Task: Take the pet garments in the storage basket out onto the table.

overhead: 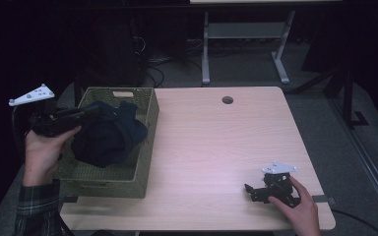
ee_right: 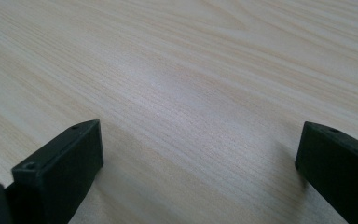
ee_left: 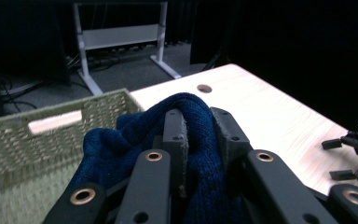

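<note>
Gripping: left gripper (ee_left: 193, 140) clamped on blue knit garment (overhead: 109, 135), over the wicker basket (overhead: 145, 169).
Idle: right gripper (overhead: 250, 190), jaws wide, empty, resting on table (overhead: 211, 147), well apart.

Pale wooden table (overhead: 211, 142) with woven basket (overhead: 147, 128), right gripper (overhead: 252, 192).

the basket (overhead: 145, 147) walls hem the left edge; the table (overhead: 216, 142) right of it lies open.
</note>
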Demonstrator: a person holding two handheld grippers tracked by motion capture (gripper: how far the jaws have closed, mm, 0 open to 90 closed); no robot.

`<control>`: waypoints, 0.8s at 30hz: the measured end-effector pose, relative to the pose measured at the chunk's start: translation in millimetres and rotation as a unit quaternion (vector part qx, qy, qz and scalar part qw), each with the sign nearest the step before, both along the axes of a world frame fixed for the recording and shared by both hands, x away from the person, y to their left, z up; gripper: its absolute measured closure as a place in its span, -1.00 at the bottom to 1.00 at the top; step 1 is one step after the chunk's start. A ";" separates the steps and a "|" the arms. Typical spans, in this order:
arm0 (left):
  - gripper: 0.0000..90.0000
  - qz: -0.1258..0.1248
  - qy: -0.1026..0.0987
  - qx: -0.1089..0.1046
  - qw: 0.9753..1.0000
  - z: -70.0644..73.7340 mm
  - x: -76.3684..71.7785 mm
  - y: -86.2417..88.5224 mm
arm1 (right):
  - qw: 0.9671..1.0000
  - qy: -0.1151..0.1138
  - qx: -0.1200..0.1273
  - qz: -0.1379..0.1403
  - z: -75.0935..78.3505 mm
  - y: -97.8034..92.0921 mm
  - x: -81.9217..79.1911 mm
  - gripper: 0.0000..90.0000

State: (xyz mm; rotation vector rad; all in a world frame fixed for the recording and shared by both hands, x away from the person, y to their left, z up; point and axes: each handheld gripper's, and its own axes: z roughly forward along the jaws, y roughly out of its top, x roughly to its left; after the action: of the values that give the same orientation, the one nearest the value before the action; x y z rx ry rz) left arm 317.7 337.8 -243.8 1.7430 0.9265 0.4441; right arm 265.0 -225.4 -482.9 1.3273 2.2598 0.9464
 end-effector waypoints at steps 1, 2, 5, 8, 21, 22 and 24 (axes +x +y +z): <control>0.71 -0.002 -0.002 -0.001 1.000 1.7 0.2 -1.2 | 1.000 0.000 0.000 0.000 0.0 0.0 0.0 -0.99; 0.70 -0.003 -0.005 -0.003 1.000 3.1 0.4 -2.7 | 1.000 0.000 0.000 0.000 0.0 0.0 0.0 -0.99; 0.71 -0.008 -0.011 -0.007 1.000 6.2 2.2 -7.0 | 1.000 0.000 -0.001 0.000 0.0 -0.1 0.0 -0.99; 0.71 -0.014 -0.015 -0.013 1.000 7.8 4.8 -12.4 | 1.000 0.000 0.000 0.000 0.0 -0.1 0.0 -0.99; 0.71 -0.045 -0.025 -0.028 0.998 11.9 15.0 -38.4 | 1.000 0.000 -0.001 0.001 0.0 -0.2 0.0 -0.99; 0.71 -0.047 -0.026 -0.029 0.998 12.4 15.8 -40.6 | 1.000 0.000 -0.001 0.001 0.0 -0.2 0.0 -0.99; 0.71 -0.053 -0.027 -0.027 0.998 14.1 17.2 -44.9 | 1.000 0.000 -0.001 0.001 0.0 -0.2 0.0 -0.99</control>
State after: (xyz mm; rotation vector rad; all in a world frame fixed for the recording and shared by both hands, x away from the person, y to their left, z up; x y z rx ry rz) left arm 334.8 292.9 -229.7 1.7135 0.7975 0.3907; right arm 265.1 -225.6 -482.9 1.3236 2.2625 0.9442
